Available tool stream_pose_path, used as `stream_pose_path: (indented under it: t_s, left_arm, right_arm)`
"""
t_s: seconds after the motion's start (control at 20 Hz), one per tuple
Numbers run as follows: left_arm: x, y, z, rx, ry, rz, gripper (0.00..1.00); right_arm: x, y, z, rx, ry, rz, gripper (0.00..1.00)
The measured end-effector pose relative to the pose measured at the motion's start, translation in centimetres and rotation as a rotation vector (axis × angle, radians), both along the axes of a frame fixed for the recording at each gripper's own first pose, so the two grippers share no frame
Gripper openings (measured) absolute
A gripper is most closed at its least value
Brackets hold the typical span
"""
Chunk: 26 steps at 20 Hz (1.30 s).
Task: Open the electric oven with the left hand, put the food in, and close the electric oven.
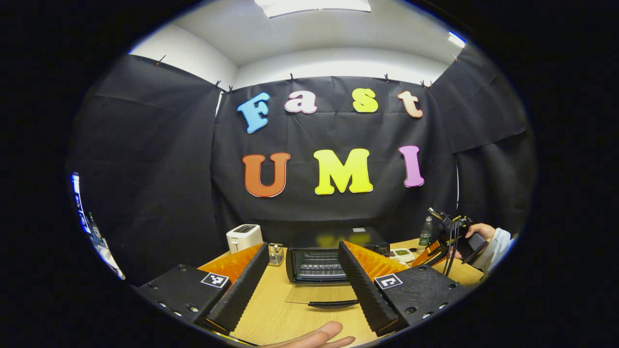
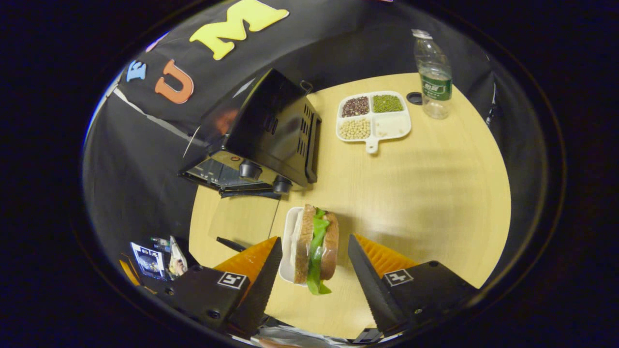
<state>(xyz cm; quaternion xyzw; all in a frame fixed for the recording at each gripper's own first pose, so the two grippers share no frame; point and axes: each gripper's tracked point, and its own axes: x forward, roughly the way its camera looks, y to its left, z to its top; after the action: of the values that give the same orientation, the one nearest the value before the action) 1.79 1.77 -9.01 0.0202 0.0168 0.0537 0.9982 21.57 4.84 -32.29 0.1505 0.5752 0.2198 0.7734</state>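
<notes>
Lying on a white plate (image 2: 286, 241) on the bench (image 2: 425, 193), the sandwich (image 2: 315, 245) is framed by the open, untouching right hand-held gripper (image 2: 314, 258). The oven (image 1: 316, 263) door (image 1: 321, 293) is down; the left hand-held gripper (image 1: 302, 278) is open. Grasping is judged next.

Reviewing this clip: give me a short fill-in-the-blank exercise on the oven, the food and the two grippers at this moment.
1. The electric oven's glass door is ____, lying flat on the table.
2. The right gripper hangs open over a ____ on a white plate.
3. The left gripper's two fingers stand ____, holding nothing.
4. The divided tray sits between the oven and the ____.

Missing words: open; sandwich; apart; bottle
</notes>
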Motion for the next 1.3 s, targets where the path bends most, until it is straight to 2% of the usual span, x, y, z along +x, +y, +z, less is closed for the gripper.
stream_pose_path:
  t_s: [0.15, 0.3, 0.35, 0.4, 0.5, 0.6, 0.65, 0.7, 0.8, 0.9, 1.0, 1.05, 1.25, 1.3]
  left_arm:
    - [0.7, 0.2, -0.2, -0.004, 0.018, 0.012, 0.94]
    - [1.2, 0.7, -0.7, 0.026, 0.035, 0.041, 0.94]
    - [1.2, 1.0, -0.9, 0.036, 0.043, 0.055, 0.94]
    - [1.3, 1.1, -1.0, 0.043, 0.049, 0.063, 0.94]
    - [1.2, 1.1, -1.4, 0.042, 0.055, 0.067, 0.94]
    - [1.1, 0.8, -1.5, 0.029, 0.061, 0.058, 0.94]
    - [1.1, 0.6, -1.5, 0.019, 0.069, 0.05, 0.94]
    - [1.0, 0.6, -1.6, 0.009, 0.073, 0.047, 0.94]
    - [0.9, 0.6, -0.9, 0.0, 0.053, 0.042, 0.94]
    - [0.9, 0.6, -0.6, -0.005, 0.044, 0.035, 0.94]
    - [0.6, 0.7, -0.5, -0.003, 0.04, 0.032, 0.94]
    - [0.6, 0.7, -0.6, -0.006, 0.042, 0.032, 0.94]
    - [0.2, 0.1, -0.1, -0.041, 0.016, -0.002, 0.94]
    - [0.1, 0.0, -0.1, -0.046, 0.011, -0.01, 0.94]
  right_arm:
    - [-0.4, 1.0, -0.5, 0.011, 0.054, 0.073, 0.75]
    - [-0.4, 0.8, -1.1, -0.003, 0.09, 0.059, 0.67]
    - [-0.5, 0.6, -1.4, -0.014, 0.106, 0.055, 0.71]
    - [-0.7, 0.7, -1.6, -0.019, 0.121, 0.062, 0.59]
    - [-1.0, 0.7, -1.7, -0.01, 0.14, 0.077, 0.53]
    - [-0.4, 0.8, -1.4, 0.002, 0.119, 0.056, 0.48]
    - [-0.7, 0.8, -1.5, 0.004, 0.116, 0.058, 0.48]
    - [-0.9, 0.8, -1.4, 0.009, 0.113, 0.059, 0.42]
    - [-1.0, 0.6, -1.2, 0.016, 0.111, 0.046, 0.39]
    - [-1.1, 0.1, -1.2, 0.02, 0.105, 0.024, 0.42]
    - [-1.3, -0.2, -0.8, 0.027, 0.092, 0.007, 0.41]
    - [-1.6, -0.4, -0.6, 0.034, 0.089, -0.003, 0.37]
    - [-2.7, -0.6, 0.9, 0.069, 0.053, -0.053, 0.37]
    - [-3.0, -0.6, 1.5, 0.081, 0.039, -0.066, 0.41]
